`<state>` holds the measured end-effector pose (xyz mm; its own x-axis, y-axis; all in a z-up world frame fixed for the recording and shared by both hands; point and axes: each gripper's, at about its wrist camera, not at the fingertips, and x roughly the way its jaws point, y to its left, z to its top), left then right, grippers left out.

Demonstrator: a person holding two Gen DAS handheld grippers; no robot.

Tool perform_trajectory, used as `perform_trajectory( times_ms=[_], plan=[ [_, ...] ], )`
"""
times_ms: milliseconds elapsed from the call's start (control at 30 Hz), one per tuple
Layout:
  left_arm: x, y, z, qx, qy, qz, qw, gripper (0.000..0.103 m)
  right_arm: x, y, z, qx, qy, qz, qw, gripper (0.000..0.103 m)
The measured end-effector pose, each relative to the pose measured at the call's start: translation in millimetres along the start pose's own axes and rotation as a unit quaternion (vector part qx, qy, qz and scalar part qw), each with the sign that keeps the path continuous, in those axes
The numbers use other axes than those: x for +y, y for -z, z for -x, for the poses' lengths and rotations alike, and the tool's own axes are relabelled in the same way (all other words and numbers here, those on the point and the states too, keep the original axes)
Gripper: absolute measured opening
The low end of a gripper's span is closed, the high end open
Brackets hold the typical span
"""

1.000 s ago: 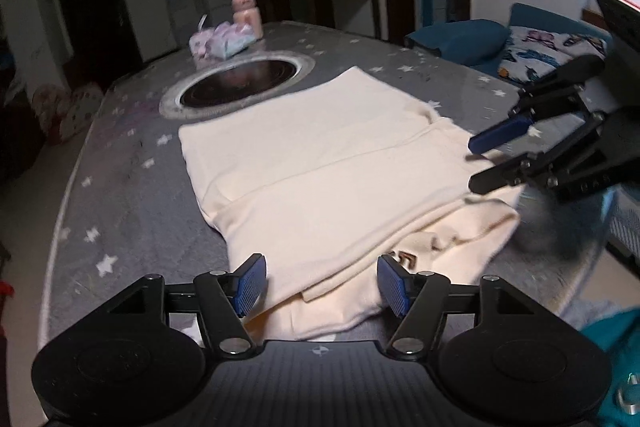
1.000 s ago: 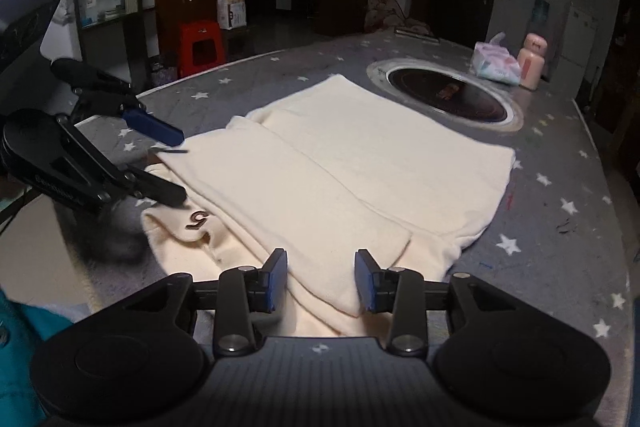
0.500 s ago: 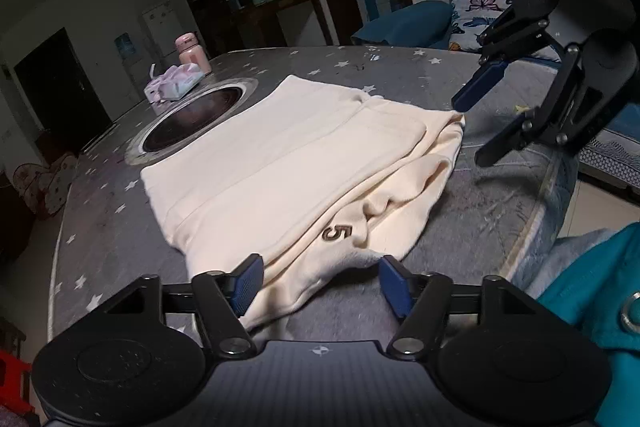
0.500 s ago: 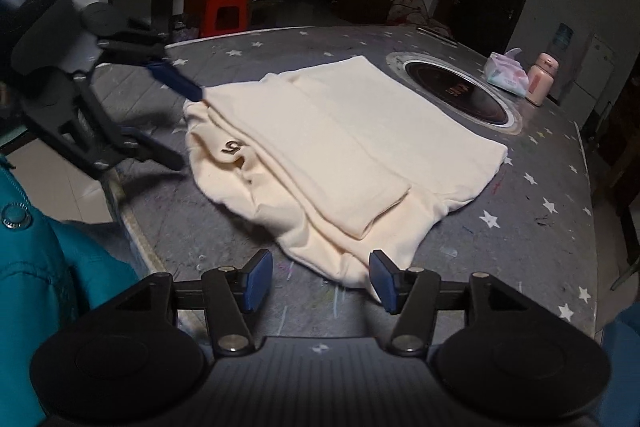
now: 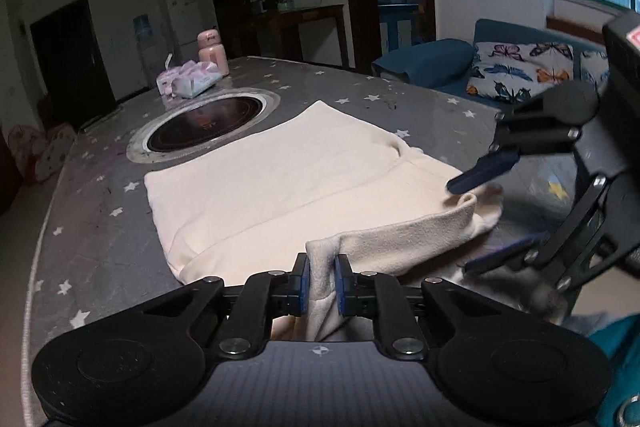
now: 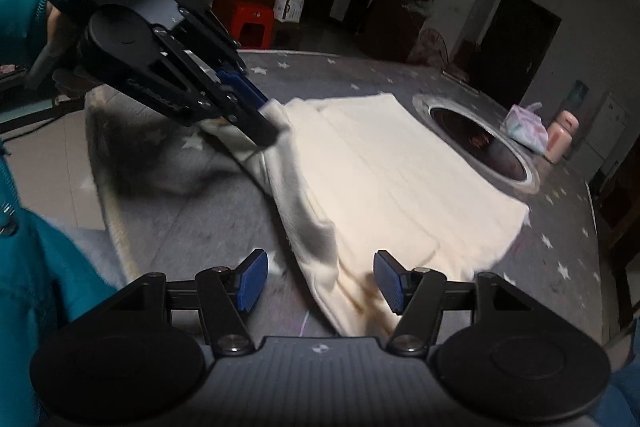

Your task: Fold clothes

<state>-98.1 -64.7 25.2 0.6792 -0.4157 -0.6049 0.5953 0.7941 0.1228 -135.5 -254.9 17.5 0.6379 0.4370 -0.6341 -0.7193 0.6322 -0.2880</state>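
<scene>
On the grey star-patterned table (image 5: 96, 227) lies a cream garment (image 5: 280, 195), folded flat just in front of the round inset burner (image 5: 204, 125). At its near left corner the left gripper (image 5: 322, 283) is closing, its blue pads pinching a raised fold of the cloth. Further right, the right gripper (image 6: 316, 279) hangs over the opposite near corner, jaws opening, the garment's edge lying between them untouched. Behind the burner sit a tissue pack (image 5: 190, 81) and a pink bottle (image 5: 212, 53).
</scene>
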Motion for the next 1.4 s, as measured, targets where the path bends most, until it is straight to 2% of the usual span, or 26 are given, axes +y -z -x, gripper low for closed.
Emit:
perform_trajectory(
  times_ms=[67, 100, 133, 200, 233, 267, 533, 700, 767, 867, 967, 1133, 1333, 1400],
  plan=[
    [2, -1, -3, 0.004, 0.002, 0.003, 1.0, 0.016, -5, -2, -9, -0.001, -0.006, -0.013, 1.0, 0.055],
    [3, 0, -3, 0.005, 0.004, 0.004, 1.0, 0.018, -9, -3, -14, 0.0, -0.01, -0.021, 1.0, 0.048],
    [4, 1, -2, 0.005, 0.006, 0.003, 1.0, 0.019, -12, -4, -18, 0.001, -0.015, -0.032, 0.999, 0.036],
    [3, 4, 3, 0.006, 0.006, -0.004, 1.0, 0.032, -22, -5, -22, 0.004, -0.036, -0.064, 0.997, 0.025],
    [2, 7, 6, 0.008, 0.004, -0.009, 0.9999, 0.047, -27, -7, -23, 0.004, -0.048, -0.079, 0.996, 0.023],
    [2, 9, 7, 0.008, 0.003, -0.012, 0.9999, 0.05, -31, -8, -23, 0.005, -0.056, -0.09, 0.994, 0.021],
    [-6, 27, 9, 0.022, -0.008, -0.052, 0.9984, 0.055, -64, -15, -24, 0.008, -0.095, -0.17, 0.981, 0.016],
    [-4, 30, 5, 0.025, -0.025, -0.079, 0.9963, 0.052, -69, -18, -26, 0.004, -0.093, -0.176, 0.98, 0.015],
    [-2, 31, 3, 0.024, -0.029, -0.09, 0.9953, 0.033, -70, -18, -27, 0.002, -0.092, -0.179, 0.98, 0.015],
    [3, 31, 6, 0.021, -0.021, -0.079, 0.9964, 0.018, -67, -17, -27, 0.0, -0.091, -0.179, 0.98, 0.012],
    [4, 31, 12, 0.014, -0.012, -0.07, 0.9974, 0.014, -62, -16, -23, -0.005, -0.092, -0.177, 0.98, 0.011],
    [0, 30, 34, 0.002, 0.007, -0.058, 0.9983, 0.013, -54, -16, -4, -0.017, -0.099, -0.17, 0.98, 0.01],
    [-18, 36, 91, -0.011, 0.056, -0.044, 0.9974, 0.013, -37, -16, 47, -0.012, -0.139, -0.163, 0.977, 0.01],
    [-24, 34, 101, -0.015, 0.058, -0.055, 0.9967, 0.013, -32, -17, 65, -0.01, -0.153, -0.158, 0.976, 0.01]
  ],
)
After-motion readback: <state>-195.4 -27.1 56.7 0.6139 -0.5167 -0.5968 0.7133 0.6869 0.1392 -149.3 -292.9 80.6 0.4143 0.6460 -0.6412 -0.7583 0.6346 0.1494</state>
